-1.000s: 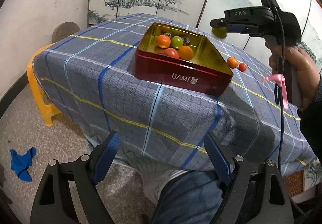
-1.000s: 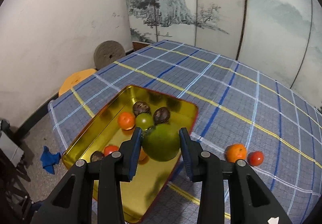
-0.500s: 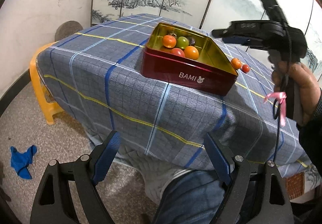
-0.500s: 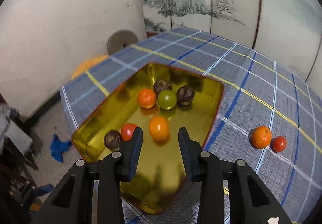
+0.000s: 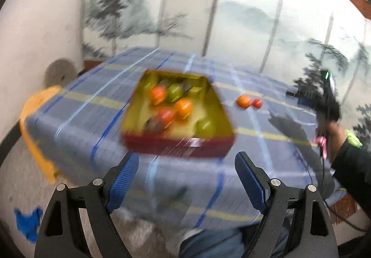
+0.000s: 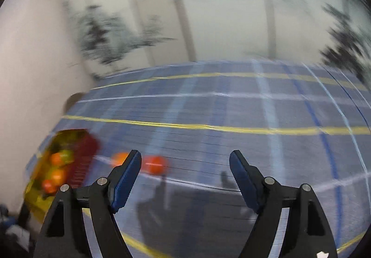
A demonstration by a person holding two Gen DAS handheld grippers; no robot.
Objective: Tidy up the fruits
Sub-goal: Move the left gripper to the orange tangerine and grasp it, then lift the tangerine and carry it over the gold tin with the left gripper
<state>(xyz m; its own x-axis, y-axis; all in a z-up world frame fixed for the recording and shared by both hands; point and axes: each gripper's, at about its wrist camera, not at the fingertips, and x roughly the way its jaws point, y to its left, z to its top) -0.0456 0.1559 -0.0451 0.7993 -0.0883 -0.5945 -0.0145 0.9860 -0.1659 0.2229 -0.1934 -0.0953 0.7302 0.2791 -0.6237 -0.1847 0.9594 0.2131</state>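
On the worktop, draped in a blue plaid cloth, a red tin with a gold inside sits near the front edge, at about 12 o'clock from the left tongs. Both views are smeared by motion, so fine detail is lost. Inside the tin lie several fruits: a green fruit at the near right corner, an orange one in the middle, a red one just left of it, a second orange one and a smaller green one further back, with dark round fruits among them that are too blurred to name. Outside the tin, at its 2 o'clock, a small orange and a red tomato-like fruit lie just beside each other on the cloth.

The left tongs stand wide apart with nothing between them, hanging in front of the worktop's near edge, above a blue-trousered knee. The right tongs have just been opening; their blue pads are spread with nothing between them, over bare cloth. In the right wrist view the tin lies at 9 o'clock, and the two loose fruits show near the left pad, the orange partly hidden behind it and the red one just inside it. In the left wrist view a hand in a dark sleeve grips the right tool at 3 o'clock.
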